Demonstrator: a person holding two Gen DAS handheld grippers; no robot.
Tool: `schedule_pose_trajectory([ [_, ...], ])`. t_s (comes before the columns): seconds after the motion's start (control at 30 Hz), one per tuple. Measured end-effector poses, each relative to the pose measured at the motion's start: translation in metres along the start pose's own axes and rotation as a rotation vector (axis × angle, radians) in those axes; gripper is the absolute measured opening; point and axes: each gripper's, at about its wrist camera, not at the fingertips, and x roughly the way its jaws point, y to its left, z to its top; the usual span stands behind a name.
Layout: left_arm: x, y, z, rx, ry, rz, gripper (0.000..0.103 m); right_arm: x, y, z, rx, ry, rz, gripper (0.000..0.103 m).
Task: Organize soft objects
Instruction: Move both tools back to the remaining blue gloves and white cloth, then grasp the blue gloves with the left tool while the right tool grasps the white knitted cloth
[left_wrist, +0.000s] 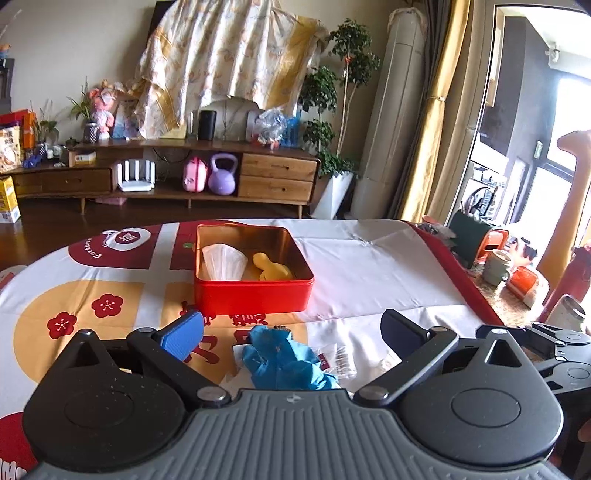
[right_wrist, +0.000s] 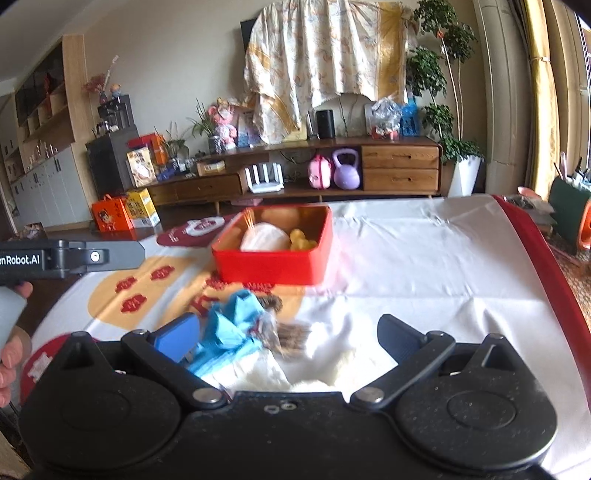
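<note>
A red tin box (left_wrist: 255, 297) stands on the table, holding a white crumpled piece (left_wrist: 223, 263) and a yellow soft piece (left_wrist: 271, 266). My left gripper (left_wrist: 291, 334) is open just short of the box. A crumpled blue glove (left_wrist: 282, 360) lies on the cloth between its fingers, and neither pad presses it. My right gripper (right_wrist: 287, 338) is also open, over the same pile: the blue glove (right_wrist: 229, 326), a clear packet with a brown speckled thing (right_wrist: 282, 330) and white soft material (right_wrist: 332, 363). The red box (right_wrist: 273, 266) sits beyond.
The table wears a white, red and yellow printed cloth (left_wrist: 369, 266). Cups, jars and a red bottle (left_wrist: 576, 280) crowd a surface off its right edge. The left gripper's black arm (right_wrist: 85, 256) and a hand (right_wrist: 11, 350) show at the left of the right wrist view.
</note>
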Motion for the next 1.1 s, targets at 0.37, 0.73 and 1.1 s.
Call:
schedule_pose_trajectory([
  [0.37,0.038,-0.012,-0.036,0.070,0.134,0.027,0.103,0.026,-0.004,-0.031,-0.030,0.092,-0.016,0.102],
  [0.73,0.073,-0.021,-0.059,0.157,0.153,0.027,0.103,0.055,-0.003,-0.047,-0.084,0.176,0.005,0.097],
  [1.1,0.109,-0.014,-0.069,0.133,0.212,0.016,0.102,0.077,-0.011,-0.053,-0.084,0.220,-0.003,0.089],
])
